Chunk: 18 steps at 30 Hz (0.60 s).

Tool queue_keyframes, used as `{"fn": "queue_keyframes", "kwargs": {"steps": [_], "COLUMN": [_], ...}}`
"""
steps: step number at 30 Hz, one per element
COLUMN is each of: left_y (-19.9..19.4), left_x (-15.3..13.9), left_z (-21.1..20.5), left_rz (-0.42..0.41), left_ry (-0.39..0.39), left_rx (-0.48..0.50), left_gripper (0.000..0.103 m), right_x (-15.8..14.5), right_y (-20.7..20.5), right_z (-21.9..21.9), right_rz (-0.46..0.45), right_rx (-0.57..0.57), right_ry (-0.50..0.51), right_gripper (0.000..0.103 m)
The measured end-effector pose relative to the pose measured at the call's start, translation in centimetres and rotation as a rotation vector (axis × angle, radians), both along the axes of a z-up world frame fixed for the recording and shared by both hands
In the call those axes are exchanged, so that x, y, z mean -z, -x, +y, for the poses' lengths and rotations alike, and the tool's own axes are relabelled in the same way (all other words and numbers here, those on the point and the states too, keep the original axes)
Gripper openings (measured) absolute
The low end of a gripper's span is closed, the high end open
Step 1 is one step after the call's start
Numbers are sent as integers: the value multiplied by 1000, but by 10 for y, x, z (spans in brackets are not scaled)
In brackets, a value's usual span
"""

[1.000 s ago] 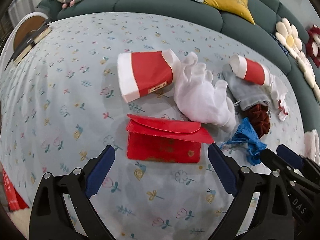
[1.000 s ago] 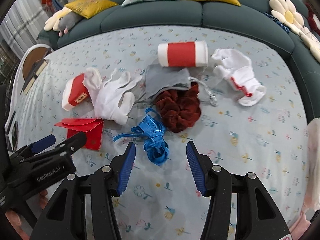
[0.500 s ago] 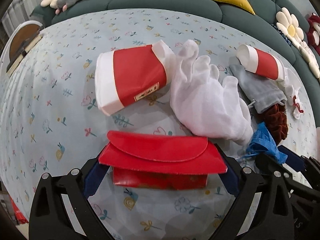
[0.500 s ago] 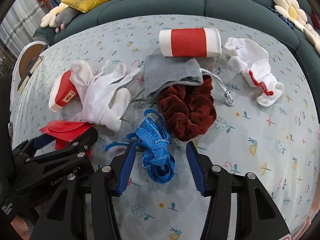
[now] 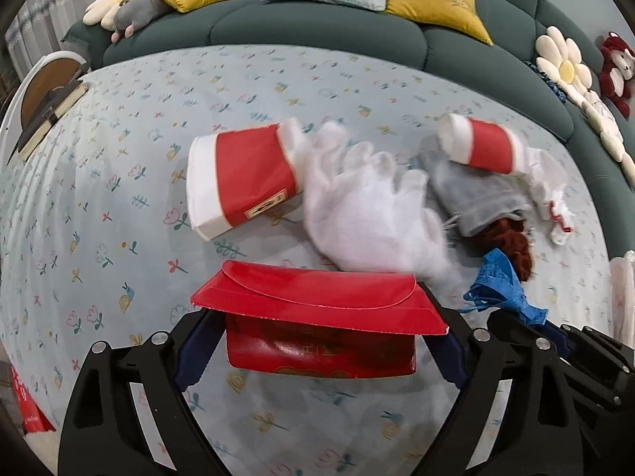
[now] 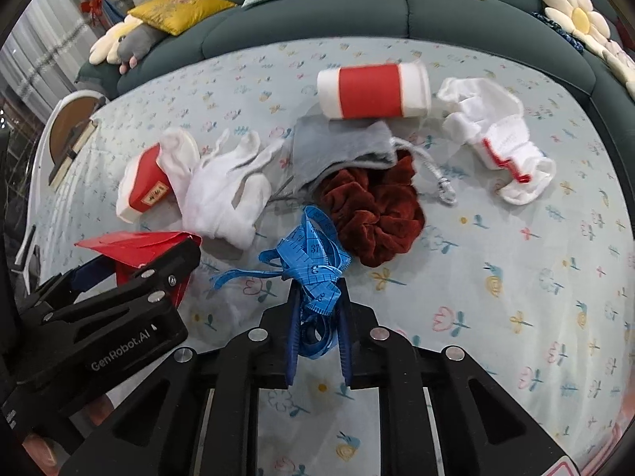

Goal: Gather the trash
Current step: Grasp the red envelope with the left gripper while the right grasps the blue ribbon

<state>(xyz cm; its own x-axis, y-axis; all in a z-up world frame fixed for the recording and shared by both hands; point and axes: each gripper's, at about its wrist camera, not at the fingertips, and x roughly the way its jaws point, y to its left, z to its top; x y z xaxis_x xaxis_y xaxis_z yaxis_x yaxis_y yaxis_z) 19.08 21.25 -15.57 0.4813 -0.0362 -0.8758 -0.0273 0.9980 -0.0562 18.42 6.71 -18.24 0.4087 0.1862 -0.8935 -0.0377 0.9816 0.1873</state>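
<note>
Right wrist view: the right gripper (image 6: 317, 325) is closing its jaws on the bunched blue measuring tape (image 6: 313, 261), which is sitting between the pads with its loops spilling toward the near side. Just beyond the tape, the dark red scrunchie (image 6: 373, 214) is lying partly under a grey pouch (image 6: 341, 144); farther off, a red-and-white paper cup (image 6: 373, 91) is lying on its side, with a white sock (image 6: 496, 139) to its right.

Left wrist view: the left gripper (image 5: 317, 341) is closing wide-set jaws around the red envelope (image 5: 317, 325); firm contact cannot be confirmed. Beyond it are lying a white glove (image 5: 365, 206) and a flattened red-and-white cup (image 5: 242, 182).

Step in hand, as judged: both hands are picking up at once. The next move is calling for finished grips, then a clean lift without snagging the scrunchie or glove.
</note>
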Motion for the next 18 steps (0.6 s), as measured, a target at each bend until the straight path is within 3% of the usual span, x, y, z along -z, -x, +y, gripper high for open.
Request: {"fn": "queue_keyframes", "kwargs": {"steps": [7,18], "left_y": [9,38], "left_x": [-31,-95], "left_z": [-26,-106], "left_rz": [-37,-140], "left_ry": [7,-9], "left_rx": [36,150], "left_gripper": [86,86], "right_x": [-35,-96], "right_y": [17,55], "right_z": [-29,-108], "right_rz": [-69,-198], "right_rx": [58,190], "right_ry": [-21,-43], "right_gripper": [15,15]}}
